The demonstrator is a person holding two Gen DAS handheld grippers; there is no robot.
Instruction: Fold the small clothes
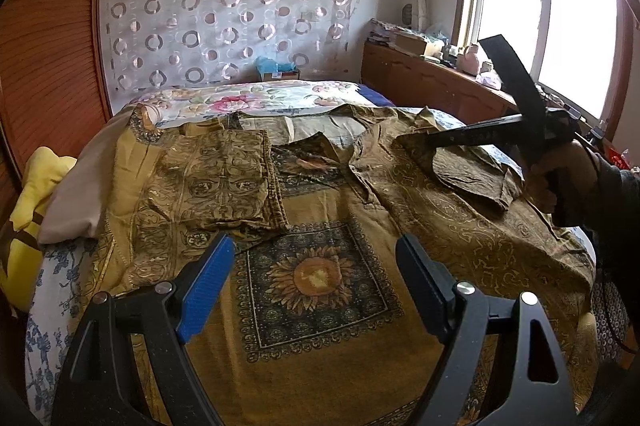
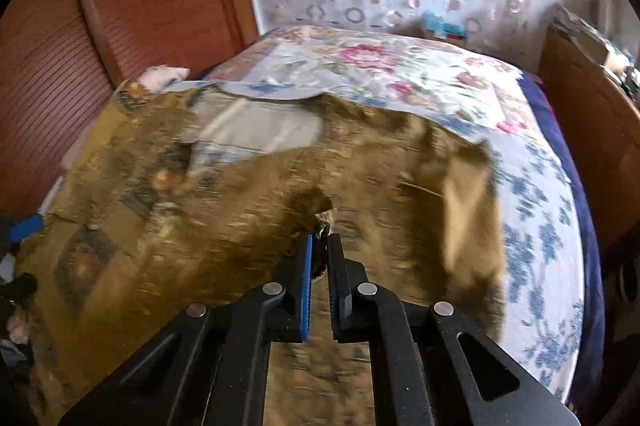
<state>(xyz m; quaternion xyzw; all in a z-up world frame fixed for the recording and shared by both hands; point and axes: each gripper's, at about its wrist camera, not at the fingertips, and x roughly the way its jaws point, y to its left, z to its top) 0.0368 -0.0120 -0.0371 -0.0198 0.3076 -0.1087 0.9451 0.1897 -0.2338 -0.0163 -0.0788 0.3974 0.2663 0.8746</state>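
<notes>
Bedroom light falls across a bed [image 1: 60, 290] where a mustard patterned shirt [image 1: 320, 246] lies spread; nearest, the left tool [image 1: 314, 266] hovers with jaws apart over its sunflower print, while beyond, the right tool [image 2: 319, 246] is clamped on the sleeve [image 1: 468, 170].

The mustard-gold patterned cotton shirt [image 1: 320, 210] lies spread flat on the bed, front up, with a sunflower square printed at its middle. Its left sleeve [image 1: 224, 182] is already folded in across the chest. The right sleeve [image 1: 468, 170] is lifted and doubled over toward the collar, its dark underside showing, the edge pinched between my right fingers [image 2: 308, 274].
</notes>
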